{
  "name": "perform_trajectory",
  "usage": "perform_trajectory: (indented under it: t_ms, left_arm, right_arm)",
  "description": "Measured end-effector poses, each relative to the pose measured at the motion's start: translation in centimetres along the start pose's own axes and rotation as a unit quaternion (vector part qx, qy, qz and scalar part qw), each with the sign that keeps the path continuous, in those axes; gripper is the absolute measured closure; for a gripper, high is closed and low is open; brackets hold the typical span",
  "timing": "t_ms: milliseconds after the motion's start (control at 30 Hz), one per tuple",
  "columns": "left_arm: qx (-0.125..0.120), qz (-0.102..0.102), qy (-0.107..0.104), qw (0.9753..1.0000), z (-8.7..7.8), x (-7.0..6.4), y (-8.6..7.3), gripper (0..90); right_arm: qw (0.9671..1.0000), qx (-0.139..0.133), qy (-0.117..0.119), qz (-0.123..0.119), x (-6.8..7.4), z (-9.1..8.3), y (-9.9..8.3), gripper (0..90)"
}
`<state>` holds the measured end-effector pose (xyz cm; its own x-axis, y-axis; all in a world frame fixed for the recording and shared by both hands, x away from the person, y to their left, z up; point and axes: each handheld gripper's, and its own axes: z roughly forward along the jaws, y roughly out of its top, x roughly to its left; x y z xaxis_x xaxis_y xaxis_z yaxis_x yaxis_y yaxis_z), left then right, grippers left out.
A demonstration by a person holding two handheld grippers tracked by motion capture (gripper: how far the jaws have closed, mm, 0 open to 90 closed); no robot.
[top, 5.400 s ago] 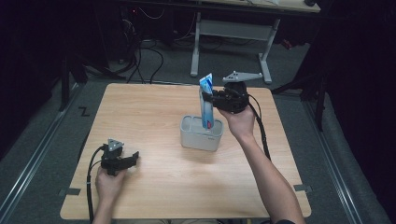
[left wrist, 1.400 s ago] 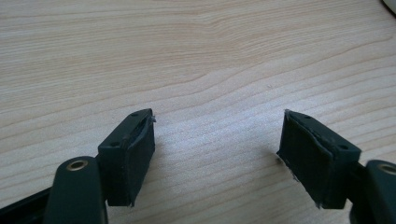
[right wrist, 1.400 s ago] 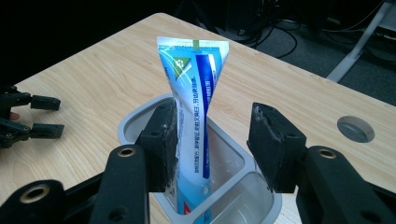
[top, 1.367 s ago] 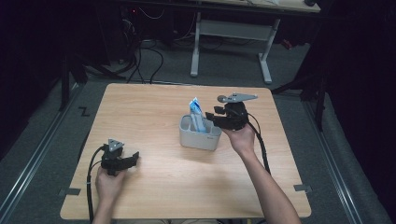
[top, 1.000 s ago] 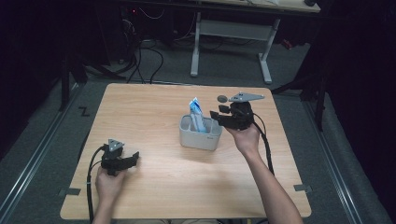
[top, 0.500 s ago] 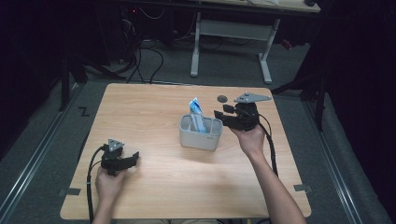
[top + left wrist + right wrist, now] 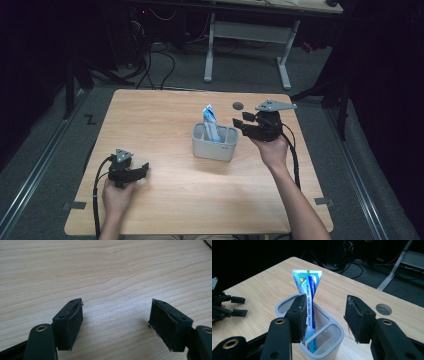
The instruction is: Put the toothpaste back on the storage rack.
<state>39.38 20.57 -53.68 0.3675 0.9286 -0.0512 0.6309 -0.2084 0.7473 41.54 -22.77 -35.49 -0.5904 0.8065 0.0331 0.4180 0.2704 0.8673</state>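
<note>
A blue and white toothpaste tube (image 7: pixel 210 122) (image 7: pixel 310 282) stands upright in a grey divided holder (image 7: pixel 221 151) (image 7: pixel 337 334) at the middle of the wooden table (image 7: pixel 170 115). Its crimped end points up. My right gripper (image 7: pixel 241 125) (image 7: pixel 327 302) hovers just right of the holder, open, with nothing between its pads. In the right gripper view the tube sits partly behind the left pad (image 7: pixel 300 315). My left gripper (image 7: pixel 144 169) (image 7: pixel 116 307) rests open on the bare wood at the front left, and it appears small as the left gripper (image 7: pixel 237 306) in the right gripper view.
A round cable hole (image 7: pixel 238 105) (image 7: pixel 382 309) lies in the table behind the right gripper. A white desk frame (image 7: pixel 282 55) and floor cables (image 7: pixel 150 60) lie beyond the far edge. Bare wood spreads left of the holder and along the front.
My right gripper held the tube above the holder, lowered it in, let go and has drawn back to the right. The left gripper has not moved.
</note>
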Motion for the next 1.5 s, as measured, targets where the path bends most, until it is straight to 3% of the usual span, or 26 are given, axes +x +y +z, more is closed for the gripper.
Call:
perform_trajectory:
  t_ms: [267,533,867,1500]
  left_arm:
    - [0.000,0.001,0.000,1.0000,0.0,0.0,0.0,27.1]
    - [0.000,0.001,0.001,1.0000,0.0,0.0,0.0,27.3]
    - [0.000,0.001,0.001,1.0000,0.0,0.0,0.0,27.3]
    - [0.001,0.002,0.003,1.0000,0.0,0.0,0.0,27.4]
  right_arm:
    - [0.9999,-0.010,-0.007,0.002,-0.3,-1.2,-0.1,52.1]
    - [0.9996,-0.011,-0.012,0.024,-1.3,-1.9,-1.4,52.2]
    - [0.9994,-0.021,-0.016,0.023,-1.5,-2.9,-1.6,52.2]
    - [0.9973,-0.029,-0.032,0.058,-3.0,-4.5,-3.9,52.5]
